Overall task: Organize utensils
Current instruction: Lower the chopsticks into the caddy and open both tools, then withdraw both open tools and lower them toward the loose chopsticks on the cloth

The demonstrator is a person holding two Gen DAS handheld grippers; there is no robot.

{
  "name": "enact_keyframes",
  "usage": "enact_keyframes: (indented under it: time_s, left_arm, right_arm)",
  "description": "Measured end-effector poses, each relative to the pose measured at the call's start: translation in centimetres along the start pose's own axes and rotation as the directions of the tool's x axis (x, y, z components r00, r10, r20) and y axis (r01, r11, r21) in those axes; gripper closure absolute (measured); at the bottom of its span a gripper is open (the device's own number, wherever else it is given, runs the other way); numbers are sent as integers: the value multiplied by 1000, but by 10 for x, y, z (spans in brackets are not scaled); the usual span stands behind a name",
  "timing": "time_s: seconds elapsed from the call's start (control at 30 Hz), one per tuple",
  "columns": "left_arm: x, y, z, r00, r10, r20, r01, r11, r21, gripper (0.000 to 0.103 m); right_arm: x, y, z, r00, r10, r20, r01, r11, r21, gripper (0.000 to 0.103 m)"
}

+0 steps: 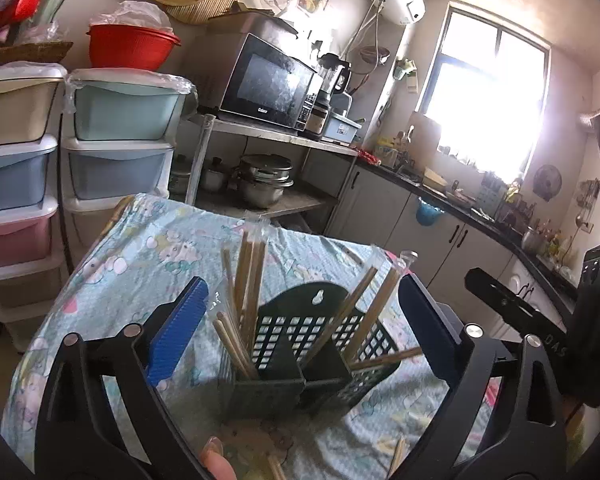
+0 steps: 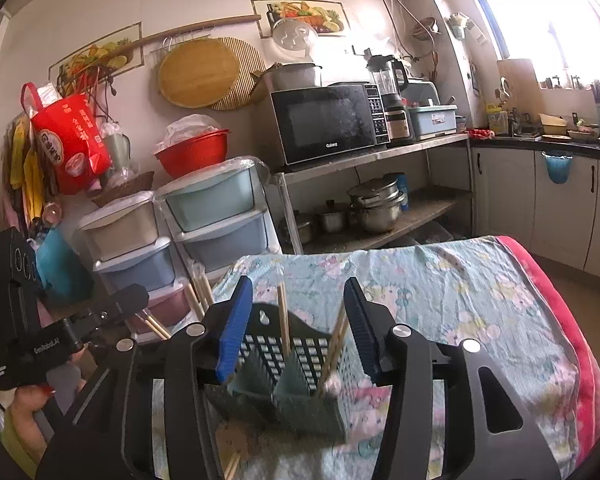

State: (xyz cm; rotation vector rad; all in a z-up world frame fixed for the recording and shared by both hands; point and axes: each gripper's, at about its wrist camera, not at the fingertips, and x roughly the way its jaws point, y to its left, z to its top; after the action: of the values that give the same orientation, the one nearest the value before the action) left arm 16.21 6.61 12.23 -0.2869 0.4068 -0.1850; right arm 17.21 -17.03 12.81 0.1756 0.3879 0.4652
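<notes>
A dark slotted utensil holder (image 1: 300,360) stands on a table with a light blue patterned cloth (image 1: 140,264). Several wooden chopsticks (image 1: 248,284) stand in its left compartment, and more chopsticks (image 1: 364,312) lean in its right one. My left gripper (image 1: 300,328) is open, its blue pads either side of the holder, nothing held. In the right wrist view the holder (image 2: 296,364) sits between the blue pads of my right gripper (image 2: 296,328), which is open and empty. Chopsticks (image 2: 283,316) stick up from it. A few loose chopsticks (image 1: 398,454) lie on the cloth near me.
Stacked pastel drawer units (image 1: 120,140) stand behind the table on the left. A metal rack with a microwave (image 1: 268,84) and pots (image 1: 264,180) is behind it. Kitchen counter and cabinets (image 1: 440,220) run right under a bright window. The other gripper's body (image 1: 540,312) is at right.
</notes>
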Motion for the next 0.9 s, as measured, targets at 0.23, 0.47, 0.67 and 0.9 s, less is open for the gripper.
enact_keyframes:
  time_s: [0.23, 0.47, 0.67, 0.9]
  left_arm:
    - [-12, 1, -18, 1000, 3, -19, -3, 1000, 1, 11]
    - [-16, 3, -35, 999, 10, -52, -10, 1000, -7, 11]
    - [-18, 6, -47, 997, 16, -76, -17, 1000, -13, 11]
    - [-18, 6, -63, 993, 27, -118, -28, 1000, -9, 11]
  right_arm:
    - [-14, 1, -18, 1000, -1, -28, 1, 1000, 0, 52]
    - [-20, 2, -42, 996, -8, -85, 8, 1000, -1, 49]
    - [-24, 0, -56, 993, -18, -121, 18, 1000, 3, 49]
    - [-25, -5, -74, 984, -39, -172, 40, 999, 2, 49]
